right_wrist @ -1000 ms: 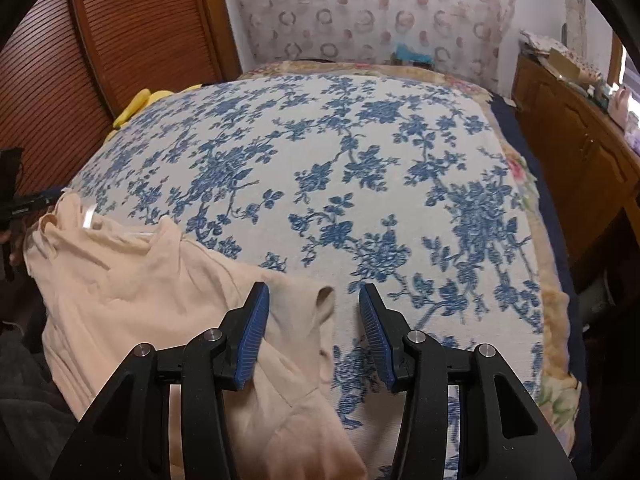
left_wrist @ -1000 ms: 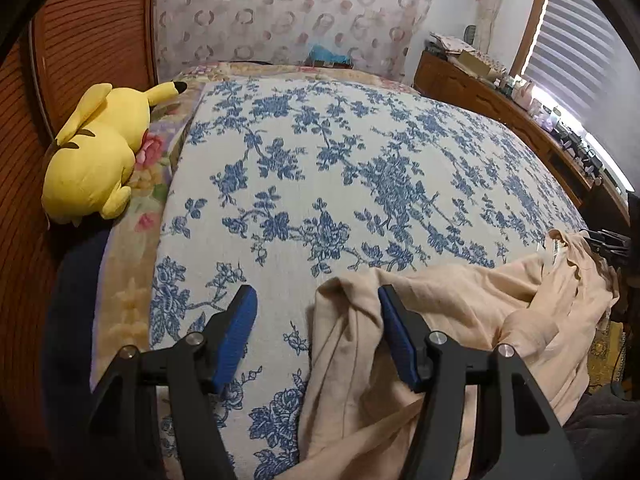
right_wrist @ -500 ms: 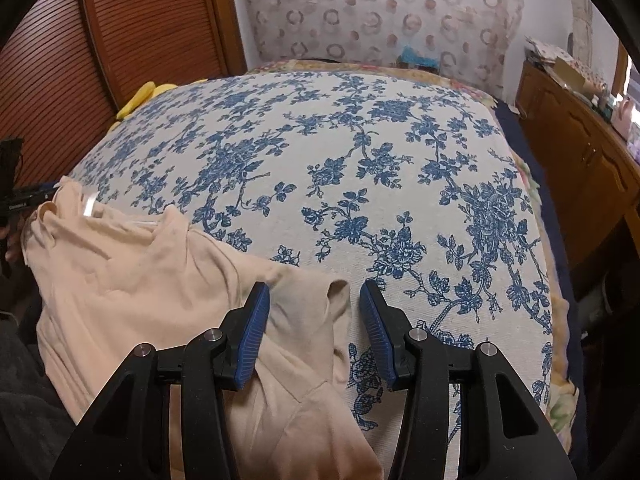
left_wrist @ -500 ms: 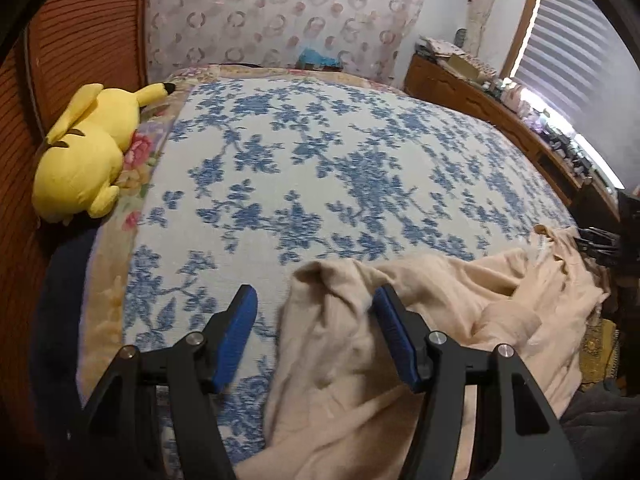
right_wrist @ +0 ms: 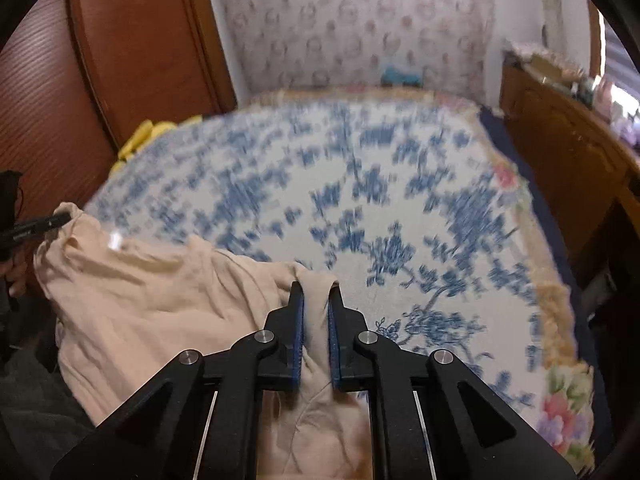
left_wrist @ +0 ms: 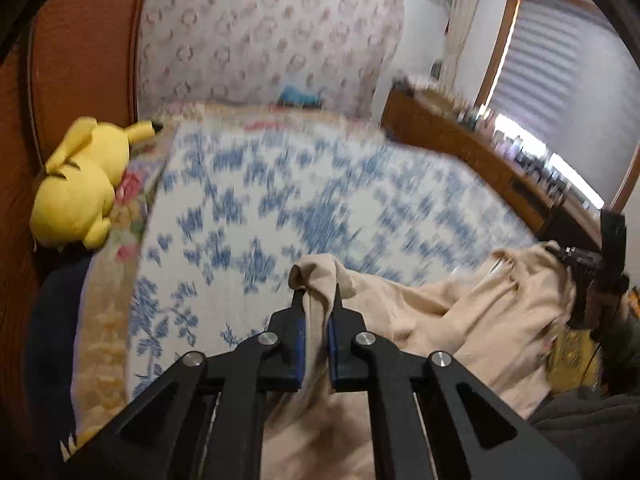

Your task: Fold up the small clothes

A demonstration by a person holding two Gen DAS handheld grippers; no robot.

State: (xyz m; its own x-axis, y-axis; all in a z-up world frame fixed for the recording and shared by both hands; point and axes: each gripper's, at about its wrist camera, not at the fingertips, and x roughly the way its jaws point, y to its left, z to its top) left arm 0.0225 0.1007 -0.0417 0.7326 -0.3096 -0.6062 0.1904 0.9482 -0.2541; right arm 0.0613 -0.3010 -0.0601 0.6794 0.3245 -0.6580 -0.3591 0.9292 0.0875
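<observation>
In the left wrist view, the left gripper (left_wrist: 316,300) sits at bottom centre, its jaws having just closed on a corner of the peach garment (left_wrist: 460,316); a bunched tip of the fabric pokes out above the fingertips. The rest of the garment spreads to the lower right of the frame, over the near edge of the blue floral bedspread (left_wrist: 280,208), toward the right gripper seen small at the far right edge. A yellow Pikachu plush (left_wrist: 80,188) lies at the left.

In the right wrist view, the right gripper (right_wrist: 316,300), also at bottom centre, has likewise just clamped onto another corner of the garment, which trails to the lower left of the frame.
</observation>
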